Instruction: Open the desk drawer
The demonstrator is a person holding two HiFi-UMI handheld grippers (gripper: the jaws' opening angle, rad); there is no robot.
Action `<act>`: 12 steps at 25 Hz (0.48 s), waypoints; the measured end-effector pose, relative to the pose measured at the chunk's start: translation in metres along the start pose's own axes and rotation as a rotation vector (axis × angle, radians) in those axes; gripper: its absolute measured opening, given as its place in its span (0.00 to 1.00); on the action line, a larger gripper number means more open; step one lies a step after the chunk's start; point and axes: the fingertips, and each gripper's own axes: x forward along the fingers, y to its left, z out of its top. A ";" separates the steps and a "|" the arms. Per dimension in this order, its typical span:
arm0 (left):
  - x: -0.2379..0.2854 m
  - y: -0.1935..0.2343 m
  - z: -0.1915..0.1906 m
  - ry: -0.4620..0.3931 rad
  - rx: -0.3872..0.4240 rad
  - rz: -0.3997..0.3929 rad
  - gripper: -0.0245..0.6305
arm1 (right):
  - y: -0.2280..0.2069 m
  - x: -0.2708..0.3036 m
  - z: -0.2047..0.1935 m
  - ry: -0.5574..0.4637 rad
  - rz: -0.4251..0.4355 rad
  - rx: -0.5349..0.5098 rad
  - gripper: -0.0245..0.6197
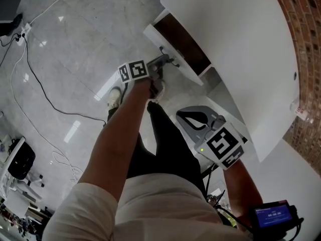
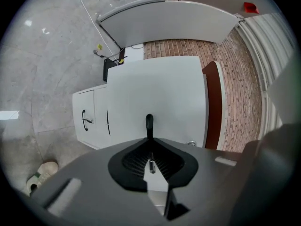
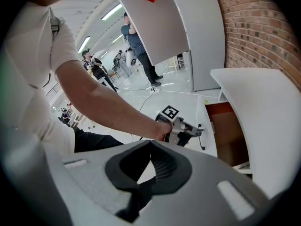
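Note:
The white desk (image 1: 241,44) has its drawer (image 1: 180,39) pulled out, showing a brown inside behind the white drawer front (image 1: 165,46). My left gripper (image 1: 167,61) is shut on the dark drawer handle (image 1: 173,62). In the left gripper view the handle (image 2: 149,124) runs straight into the shut left gripper (image 2: 149,142), with the drawer front (image 2: 160,93) behind it. My right gripper (image 1: 186,117) hangs below the desk edge near the person's legs, shut and empty. The right gripper view shows the right gripper (image 3: 151,144), and beyond it the left gripper (image 3: 188,128) at the open drawer (image 3: 230,131).
A low white cabinet (image 2: 87,112) with a dark handle stands left of the drawer. Cables (image 1: 35,79) cross the grey floor, and a shoe (image 1: 114,97) is below the left gripper. A brick wall (image 1: 306,44) backs the desk. People (image 3: 136,41) stand far off.

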 end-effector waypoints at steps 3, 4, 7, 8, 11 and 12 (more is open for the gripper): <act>0.001 0.001 -0.001 0.034 0.023 0.026 0.09 | -0.001 0.001 0.006 -0.013 -0.003 0.007 0.04; 0.000 0.002 -0.002 0.053 0.038 0.038 0.09 | -0.001 0.001 0.007 -0.016 -0.005 0.007 0.04; -0.002 0.005 -0.004 0.115 0.090 0.072 0.12 | -0.006 0.000 0.008 -0.023 -0.016 0.014 0.04; -0.004 0.006 -0.005 0.129 0.099 0.081 0.12 | -0.007 -0.001 0.007 -0.024 -0.018 0.019 0.04; -0.009 0.004 -0.008 0.149 0.107 0.095 0.13 | -0.010 -0.003 0.008 -0.033 -0.024 0.027 0.04; -0.012 0.004 -0.008 0.155 0.110 0.099 0.13 | -0.012 -0.004 0.008 -0.036 -0.026 0.027 0.04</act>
